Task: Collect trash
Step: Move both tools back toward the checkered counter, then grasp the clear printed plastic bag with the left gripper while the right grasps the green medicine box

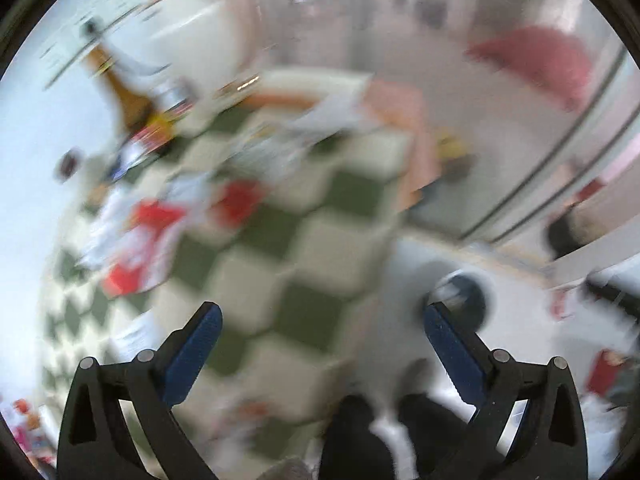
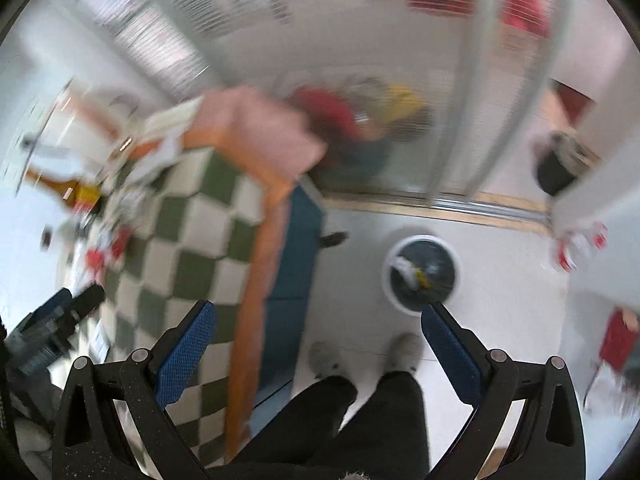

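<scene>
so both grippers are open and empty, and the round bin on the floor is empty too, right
Not quite: the bin is not empty. The right wrist view shows white and yellow scraps inside it. The left gripper and right gripper are both open and empty.

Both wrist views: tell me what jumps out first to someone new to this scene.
The green-and-white checkered tablecloth dominates the table, strewn at its far end with red-and-white wrappers and a brown bottle. On the floor to the right stands a round white bin already holding some trash. Both the left claw and the right claw are open and empty; everything is motion-blurred.
</scene>
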Demonstrator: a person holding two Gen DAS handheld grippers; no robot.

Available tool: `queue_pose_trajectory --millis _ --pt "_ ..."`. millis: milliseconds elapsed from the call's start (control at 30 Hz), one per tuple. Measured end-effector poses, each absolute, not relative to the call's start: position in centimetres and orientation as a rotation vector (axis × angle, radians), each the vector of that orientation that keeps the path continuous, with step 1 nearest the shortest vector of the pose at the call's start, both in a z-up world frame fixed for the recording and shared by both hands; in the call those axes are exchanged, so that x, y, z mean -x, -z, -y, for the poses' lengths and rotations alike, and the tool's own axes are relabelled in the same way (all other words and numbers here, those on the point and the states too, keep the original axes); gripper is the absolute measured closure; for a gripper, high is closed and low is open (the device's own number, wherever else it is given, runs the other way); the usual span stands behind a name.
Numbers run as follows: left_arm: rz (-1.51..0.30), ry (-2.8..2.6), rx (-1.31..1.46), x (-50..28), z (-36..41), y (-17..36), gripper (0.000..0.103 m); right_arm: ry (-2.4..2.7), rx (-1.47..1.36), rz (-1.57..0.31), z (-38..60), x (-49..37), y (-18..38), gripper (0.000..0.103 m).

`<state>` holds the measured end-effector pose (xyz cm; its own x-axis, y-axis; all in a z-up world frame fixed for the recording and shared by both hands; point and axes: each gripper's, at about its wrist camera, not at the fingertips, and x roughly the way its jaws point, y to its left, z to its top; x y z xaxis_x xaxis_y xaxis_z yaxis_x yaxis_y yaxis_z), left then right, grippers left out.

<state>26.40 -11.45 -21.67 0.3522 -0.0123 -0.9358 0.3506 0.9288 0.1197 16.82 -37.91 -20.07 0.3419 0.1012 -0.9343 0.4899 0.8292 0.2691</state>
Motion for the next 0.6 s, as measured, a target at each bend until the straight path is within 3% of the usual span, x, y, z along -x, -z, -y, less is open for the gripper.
queue_pose_trajectory --millis 133,267,300,367,400,433,467,500,600 --pt "-1.374 0.154 -0.317 -24.3 2.5 26.8 0.0 0.119 -0.457 -1.286 30.5 -21.3 21.5 0.0" --pt "-1.541 0.171 -0.293 -21.6 -1.2 32.2 0.005 0.032 -0.396 -1.345 25.8 -23.6 23.5 0.0" --pt "-1.571 0.173 -0.289 -21.0 -1.5 33.2 0.011 0.018 -0.383 -1.359 24.9 -24.1 24.1 0.0" --pt "-1.574 0.192 -0.22 -20.1 -2.3 34.0 0.04 -0.008 -0.358 -1.387 23.2 -24.9 24.8 0.0" --pt "-1.568 0.196 -0.19 -20.1 -2.5 33.9 0.044 -0.016 -0.344 -1.399 22.7 -25.3 25.1 0.0" --pt "-1.555 0.188 -0.186 -20.1 -2.5 33.6 0.06 -0.02 -0.336 -1.408 22.4 -25.8 25.6 0.0" --pt "-1.541 0.184 -0.187 -20.3 -2.7 33.5 0.098 -0.026 -0.33 -1.416 22.1 -26.2 25.7 0.0" --pt "-1.535 0.187 -0.17 -20.5 -2.7 33.4 0.103 -0.031 -0.325 -1.425 21.7 -26.5 25.9 0.0" --pt "-1.508 0.143 -0.15 -21.5 -3.1 33.3 0.103 -0.041 -0.324 -1.438 21.3 -27.7 26.1 0.0"
